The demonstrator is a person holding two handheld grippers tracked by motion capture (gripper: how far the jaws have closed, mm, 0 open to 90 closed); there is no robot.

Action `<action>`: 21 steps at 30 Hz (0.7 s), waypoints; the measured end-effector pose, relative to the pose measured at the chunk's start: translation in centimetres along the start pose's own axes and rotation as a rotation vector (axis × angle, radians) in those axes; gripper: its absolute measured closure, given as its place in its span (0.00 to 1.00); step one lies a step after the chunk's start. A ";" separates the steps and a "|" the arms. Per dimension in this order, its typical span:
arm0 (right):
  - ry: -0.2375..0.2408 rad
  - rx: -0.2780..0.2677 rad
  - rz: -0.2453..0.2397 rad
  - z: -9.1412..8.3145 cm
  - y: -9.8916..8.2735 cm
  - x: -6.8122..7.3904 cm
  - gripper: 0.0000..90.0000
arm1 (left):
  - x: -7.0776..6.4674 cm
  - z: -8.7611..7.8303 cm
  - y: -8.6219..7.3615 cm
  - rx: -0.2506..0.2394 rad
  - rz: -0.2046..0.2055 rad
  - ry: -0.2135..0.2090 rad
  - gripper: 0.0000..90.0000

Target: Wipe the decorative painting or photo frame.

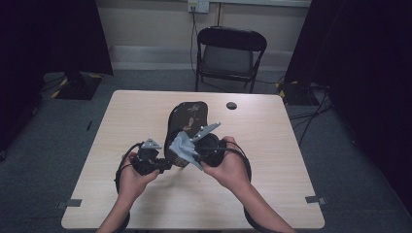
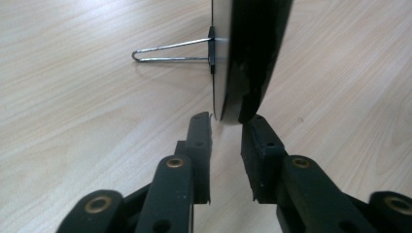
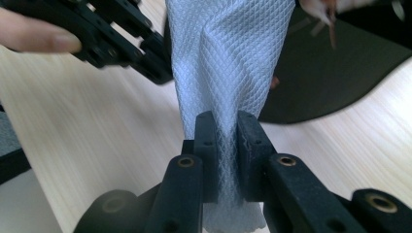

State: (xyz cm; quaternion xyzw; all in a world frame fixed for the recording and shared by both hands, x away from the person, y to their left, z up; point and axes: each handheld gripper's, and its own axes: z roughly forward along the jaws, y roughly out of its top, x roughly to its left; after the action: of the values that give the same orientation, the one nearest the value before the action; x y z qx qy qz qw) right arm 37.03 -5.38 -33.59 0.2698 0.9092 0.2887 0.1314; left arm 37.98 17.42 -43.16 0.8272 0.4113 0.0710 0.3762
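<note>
Gripping cloth (image 3: 228, 73); right tool (image 3: 227, 127) beside board (image 1: 187, 127), seemingly.

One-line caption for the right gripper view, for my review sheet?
Right gripper shut on a pale blue waffle-weave cloth, with a dark board on the wooden table behind.

A pale blue cloth (image 3: 228, 63) with a fine woven diamond texture, matt and soft-looking. A dark panel (image 2: 250, 53) with a glossy black face (its edge shows a lighter core). A thin bright metal wire stand (image 2: 170, 52). The worktop (image 1: 272, 145) is light wood-grain, smooth. Tool (image 3: 226, 131) parts look like matt black plastic.
</note>
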 end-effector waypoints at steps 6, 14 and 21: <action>0.020 0.044 -0.014 2.6 0.0 0.5 0.91 | 0.5 -0.7 -0.3 -0.004 -0.009 0.011 0.77; 0.060 0.129 0.010 6.8 -2.4 0.9 0.91 | 1.0 -1.3 -0.7 -0.013 -0.021 0.025 0.78; 0.064 0.205 0.022 9.4 -4.4 1.0 0.91 | 1.1 -1.5 -0.7 -0.020 -0.022 0.034 0.79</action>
State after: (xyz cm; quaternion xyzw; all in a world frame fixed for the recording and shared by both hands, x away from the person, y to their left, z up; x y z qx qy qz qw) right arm 38.06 -3.60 -43.78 0.2823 0.9347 0.2039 0.0710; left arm 37.57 19.32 -42.82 0.8175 0.4258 0.0852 0.3783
